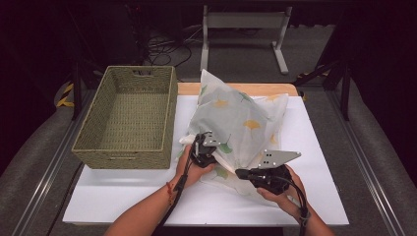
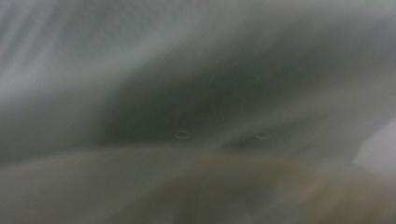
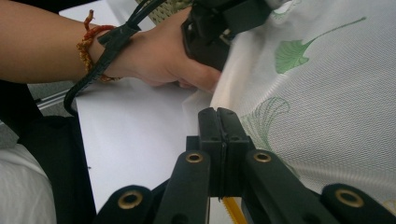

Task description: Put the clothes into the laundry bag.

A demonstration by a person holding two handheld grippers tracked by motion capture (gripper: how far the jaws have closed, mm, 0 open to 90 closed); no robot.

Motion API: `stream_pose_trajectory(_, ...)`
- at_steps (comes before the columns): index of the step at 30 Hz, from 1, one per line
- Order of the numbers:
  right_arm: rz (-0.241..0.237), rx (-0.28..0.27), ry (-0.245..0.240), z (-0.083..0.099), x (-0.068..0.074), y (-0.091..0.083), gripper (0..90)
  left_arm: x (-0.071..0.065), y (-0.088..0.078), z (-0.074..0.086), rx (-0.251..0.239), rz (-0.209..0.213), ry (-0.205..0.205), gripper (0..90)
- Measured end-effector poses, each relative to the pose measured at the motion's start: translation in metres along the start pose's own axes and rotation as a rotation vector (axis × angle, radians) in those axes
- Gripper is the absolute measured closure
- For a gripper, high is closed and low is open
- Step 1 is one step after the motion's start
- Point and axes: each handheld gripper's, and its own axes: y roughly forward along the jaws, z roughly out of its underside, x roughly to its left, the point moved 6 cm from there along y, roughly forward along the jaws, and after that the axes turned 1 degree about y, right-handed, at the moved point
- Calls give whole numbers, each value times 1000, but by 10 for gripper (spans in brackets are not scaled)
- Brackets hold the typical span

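A: From the high view, what is going on?

B: A white mesh cushion cover printed with green and yellow ginkgo leaves (image 1: 236, 125) is lying bunched on the white table top (image 1: 314, 147), just beside a woven olive-green rectangular basket (image 1: 130, 115) that is sitting empty at the left. The left gripper (image 1: 202, 147) is digging into the cover's near-left edge; the right gripper (image 1: 244, 173) is lying at its near-right corner, grey plate on top.

A: And the left gripper view?

B: Pale fabric is pressing right against the lens, all blurred. Its jaws are hidden there, but they are closed down, and judging by the cloth around them I take it they are pinching the cover's edge.

A: The right gripper view?

B: The right gripper's two black jaws (image 3: 218, 122) are standing pressed fully together, tips at the cover's (image 3: 327, 102) hem. I cannot tell whether any cloth is caught between them. Beyond, the left hand (image 3: 159, 56) is gripping its tool at the hem, a red cord bracelet (image 3: 86, 44) on the wrist.

A: So how should the step be done well?

B: I would say the aim is gathering the cover for the basket. The right jaws probably need a confirmed bite of the hem before lifting, and both hands should be rising together so the loose cloth is not dragging.
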Motion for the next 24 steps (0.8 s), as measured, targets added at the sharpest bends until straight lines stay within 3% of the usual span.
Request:
stream_pose_trajectory(3, 0, 9, 1, 2, -2, 2, 900, -9, 9, -15, -42, 30, 27, 880)
stream_pose_trajectory(6, 13, 24, -4, 4, -3, 3, 900, -14, 16, -27, -72, 17, 60, 880)
stream_pose_trajectory(9, 31, 51, -3, 11, -7, 5, 900, -13, 24, -30, -95, 45, 64, 879)
stream_pose_trajectory(11, 36, 63, 1, 15, -8, 6, 900, -14, 26, -31, -97, 39, 81, 879)
stream_pose_trajectory(15, 44, 89, 27, 28, -16, 9, 900, -21, 37, -37, -121, 56, 55, 879)
stream_pose_trajectory(19, 75, 74, 28, 30, -20, 7, 900, -23, 41, -39, -121, 90, 34, 867)
stream_pose_trajectory(22, 87, 59, 22, 28, -21, 6, 900, -22, 36, -37, -124, 100, 34, 809)
stream_pose_trajectory(24, 86, 51, 21, 27, -21, 5, 900, -21, 31, -35, -123, 97, 56, 802)
